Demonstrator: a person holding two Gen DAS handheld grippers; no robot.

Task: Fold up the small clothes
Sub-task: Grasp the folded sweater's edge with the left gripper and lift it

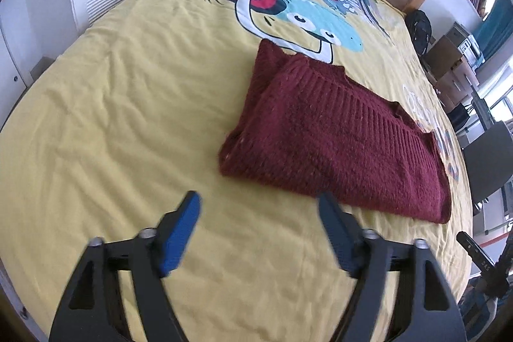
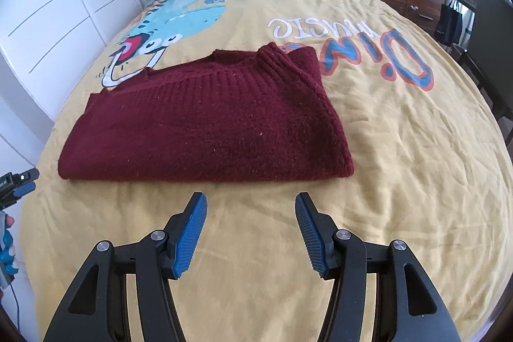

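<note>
Sweater [image 2: 205, 120] lies folded on the yellow bed [image 2: 400, 181], long side across, just ahead of our right tongs [image 2: 251, 204]. Our left tongs [image 1: 259, 201] sit off its corner. Both are spread wide, holding nothing.

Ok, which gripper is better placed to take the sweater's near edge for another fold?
Probably the right gripper: open, it faces the maroon sweater's near edge squarely. The left gripper, also open, points mostly at bare yellow bedspread, sweater off to its right.
</note>
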